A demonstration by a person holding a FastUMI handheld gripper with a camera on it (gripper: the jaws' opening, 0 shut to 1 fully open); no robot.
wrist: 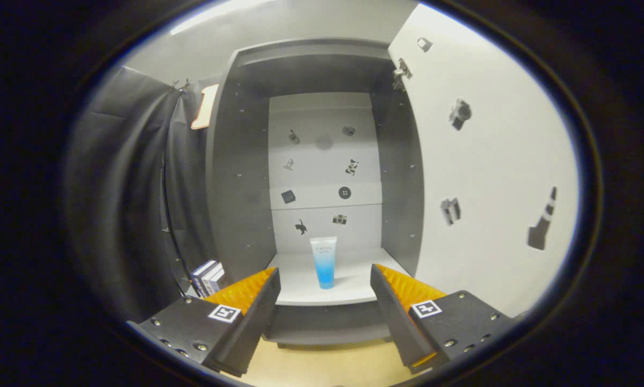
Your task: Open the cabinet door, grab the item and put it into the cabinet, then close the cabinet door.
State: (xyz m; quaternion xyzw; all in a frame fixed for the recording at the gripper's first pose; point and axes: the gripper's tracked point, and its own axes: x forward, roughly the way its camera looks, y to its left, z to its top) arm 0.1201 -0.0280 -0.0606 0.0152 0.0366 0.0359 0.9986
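Blue tube (324, 262) upright on cabinet shelf (300, 282), gripper (324, 279) wide and empty near it; door (488, 172) open right: push edge squarely shut

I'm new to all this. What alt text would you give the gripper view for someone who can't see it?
A blue-and-white tube stands upright on the white shelf of a grey cabinet, whose white door is swung open to the right. The tool is open and holds nothing, with the tube just beyond its fingers.
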